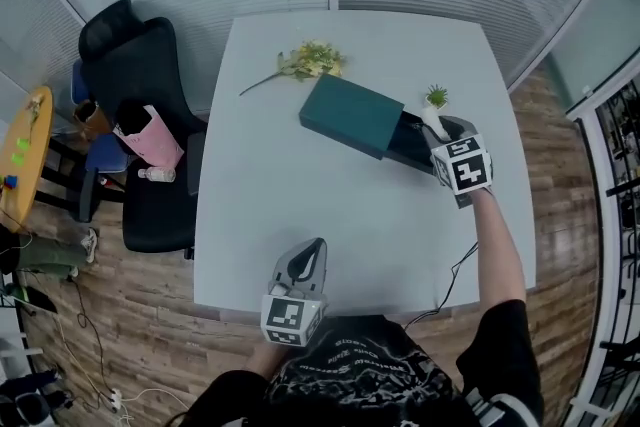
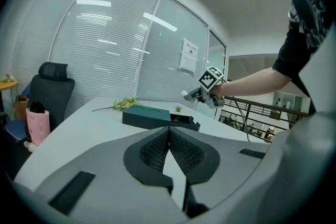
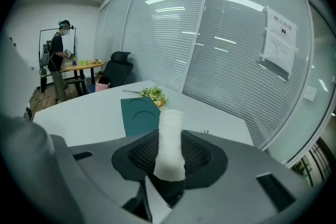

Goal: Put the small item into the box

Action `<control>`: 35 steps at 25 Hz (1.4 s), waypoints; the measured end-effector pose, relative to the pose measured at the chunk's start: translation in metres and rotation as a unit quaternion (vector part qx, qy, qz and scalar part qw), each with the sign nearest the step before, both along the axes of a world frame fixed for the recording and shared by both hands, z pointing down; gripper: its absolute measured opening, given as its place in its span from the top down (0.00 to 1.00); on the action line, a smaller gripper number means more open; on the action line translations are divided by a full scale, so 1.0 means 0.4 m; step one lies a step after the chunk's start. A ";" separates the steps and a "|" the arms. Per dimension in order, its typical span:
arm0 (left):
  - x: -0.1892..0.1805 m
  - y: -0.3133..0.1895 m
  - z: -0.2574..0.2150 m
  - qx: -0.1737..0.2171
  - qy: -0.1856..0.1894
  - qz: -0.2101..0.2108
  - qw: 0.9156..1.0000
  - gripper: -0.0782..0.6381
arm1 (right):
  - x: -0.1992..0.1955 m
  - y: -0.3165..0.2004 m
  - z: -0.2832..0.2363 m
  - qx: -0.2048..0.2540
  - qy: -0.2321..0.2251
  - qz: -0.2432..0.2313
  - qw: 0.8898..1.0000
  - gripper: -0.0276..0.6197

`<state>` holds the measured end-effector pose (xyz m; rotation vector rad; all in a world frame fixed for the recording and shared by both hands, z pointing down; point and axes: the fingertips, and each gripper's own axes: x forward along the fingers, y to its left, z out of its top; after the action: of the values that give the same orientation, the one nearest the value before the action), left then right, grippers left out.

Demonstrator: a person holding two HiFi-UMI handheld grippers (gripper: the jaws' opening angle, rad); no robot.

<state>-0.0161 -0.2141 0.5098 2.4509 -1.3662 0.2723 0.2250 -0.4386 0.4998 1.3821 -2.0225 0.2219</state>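
Right tongs are clamped on the small white item, which seems to carry a green sprig. They hold it over the pulled-out tray at the 3 o'clock end of the teal box. Left tongs, pressed together and empty, hover at the 6 o'clock edge of the bench.

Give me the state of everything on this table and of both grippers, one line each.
box: open, inner tray slid out
small white item: gripped, off the table
flower sprig: lying flat on the table
left gripper: fingers shut, empty
right gripper: fingers shut on the small white item
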 end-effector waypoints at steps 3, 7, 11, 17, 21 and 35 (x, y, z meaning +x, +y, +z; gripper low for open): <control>0.000 -0.026 -0.023 0.024 -0.008 -0.016 1.000 0.87 | 0.016 -0.024 0.047 -0.025 0.005 0.002 1.000 0.74; 0.012 -0.048 -0.028 0.035 -0.006 -0.017 0.999 0.87 | 0.028 -0.037 0.112 -0.059 0.009 -0.004 0.998 0.74; 0.041 -0.079 -0.023 0.035 -0.013 -0.010 0.999 0.87 | 0.046 -0.059 0.180 -0.093 0.004 -0.004 0.996 0.74; 0.066 -0.120 -0.034 0.050 -0.016 -0.010 0.999 0.87 | 0.062 -0.083 0.260 -0.133 0.014 -0.013 0.991 0.74; 0.062 -0.139 -0.023 0.043 -0.034 -0.012 0.998 0.87 | 0.064 -0.090 0.321 -0.160 0.020 -0.015 0.987 0.74; 0.018 -0.127 0.050 -0.013 -0.051 -0.048 0.997 0.87 | -0.010 -0.021 0.473 -0.296 -0.023 -0.053 0.953 0.74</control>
<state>-0.0088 -0.2649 0.5297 2.3710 -1.5088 0.3951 0.2212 -0.4469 0.6890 0.8923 -1.8437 0.7498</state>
